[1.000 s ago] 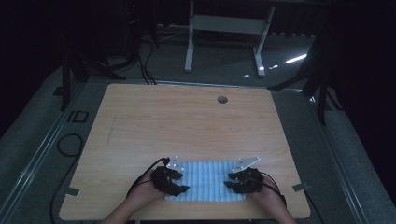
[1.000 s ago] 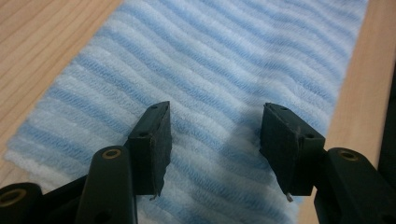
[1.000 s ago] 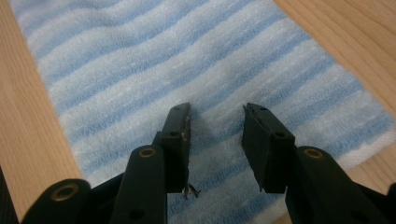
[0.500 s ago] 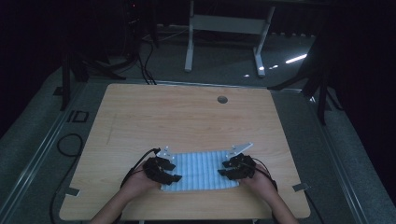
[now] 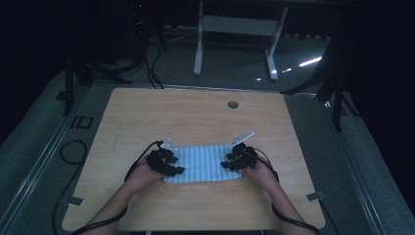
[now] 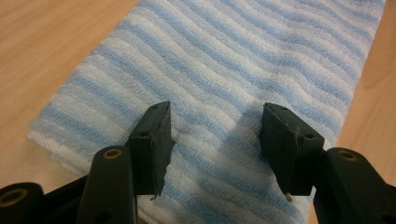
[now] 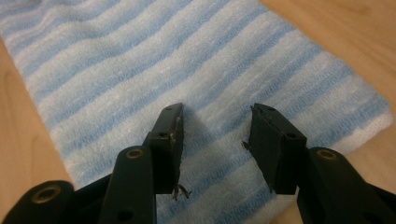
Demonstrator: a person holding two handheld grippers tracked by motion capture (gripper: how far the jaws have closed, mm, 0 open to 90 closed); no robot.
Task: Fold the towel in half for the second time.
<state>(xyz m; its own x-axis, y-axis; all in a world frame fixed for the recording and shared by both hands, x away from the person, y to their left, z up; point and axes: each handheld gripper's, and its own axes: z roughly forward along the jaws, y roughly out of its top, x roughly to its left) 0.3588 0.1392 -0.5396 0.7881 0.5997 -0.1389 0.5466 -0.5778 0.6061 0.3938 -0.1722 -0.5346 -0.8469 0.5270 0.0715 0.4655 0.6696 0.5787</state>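
Striped towel (image 5: 203, 164), blue and white, flat on wooden table (image 5: 195, 117) near its front edge. Left gripper (image 6: 215, 140) over one end, jaws spread, nothing pinched, fabric lying beneath. Right gripper (image 7: 215, 140) over opposite end, jaws just opening, apart above cloth, nothing between pads.

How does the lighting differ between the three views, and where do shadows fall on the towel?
High view: dim, dark surroundings, a glare streak on the floor behind the table. Both gripper views: bright and sharp, each tool's jaws casting soft shadows on the towel.
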